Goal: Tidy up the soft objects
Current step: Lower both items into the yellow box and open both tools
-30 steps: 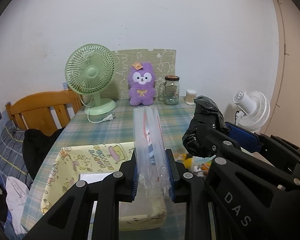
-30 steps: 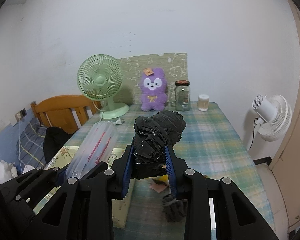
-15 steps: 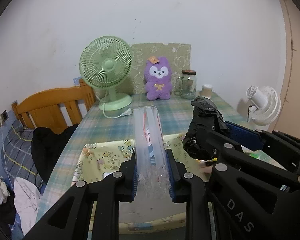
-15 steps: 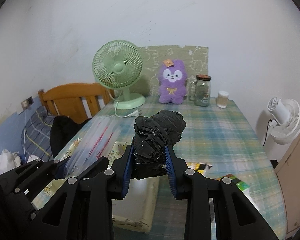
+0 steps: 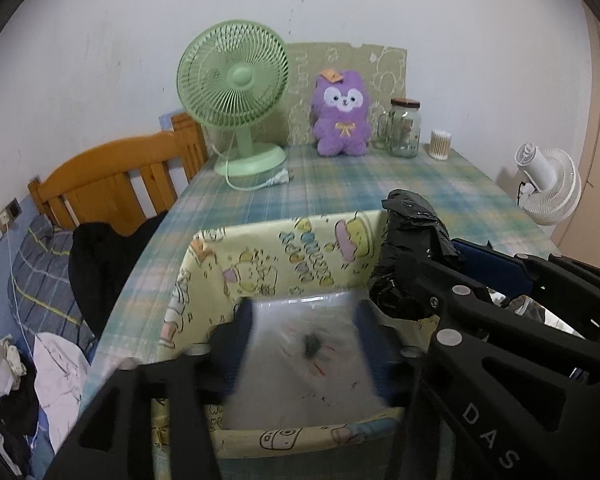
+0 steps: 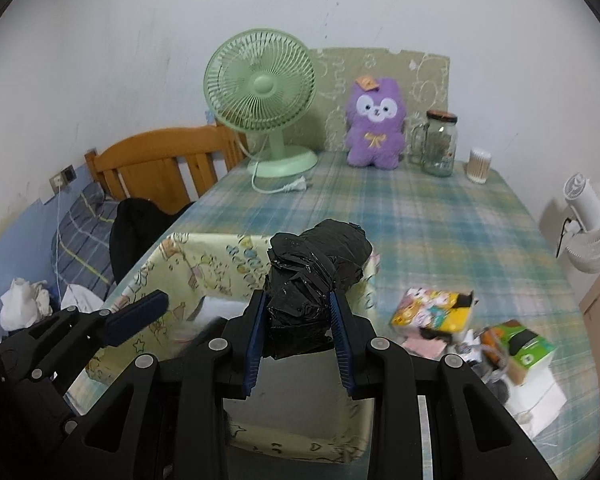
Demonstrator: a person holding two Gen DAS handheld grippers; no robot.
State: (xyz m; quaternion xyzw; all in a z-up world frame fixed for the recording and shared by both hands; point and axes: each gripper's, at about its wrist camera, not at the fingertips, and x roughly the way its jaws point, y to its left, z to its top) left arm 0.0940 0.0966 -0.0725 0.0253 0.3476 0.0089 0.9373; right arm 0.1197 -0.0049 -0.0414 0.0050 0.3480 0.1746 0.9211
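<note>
A yellow cartoon-print fabric bin (image 5: 284, 256) stands open at the near end of the table. My left gripper (image 5: 302, 332) hangs over the bin's opening and its jaws are opening. A clear plastic bag (image 5: 304, 360), blurred, lies loose between and below the fingers, inside the bin, and the pads do not press on it. My right gripper (image 6: 298, 308) is shut on a crumpled black plastic bag bundle (image 6: 316, 264), held just above the bin's (image 6: 204, 264) right side. The same black bundle (image 5: 408, 248) shows at the right of the left wrist view.
At the table's far end stand a green fan (image 6: 260, 92), a purple plush toy (image 6: 374, 120), a glass jar (image 6: 440, 144) and a cotton-swab tub (image 6: 478, 164). Tissue packs (image 6: 432, 308) lie right of the bin. A wooden headboard (image 5: 112, 184) and clothes are at left, a white fan (image 5: 548, 184) at right.
Both grippers came forward and down over the bin. The left jaws spread apart, and the clear bag that stood clamped between them has dropped into the bin.
</note>
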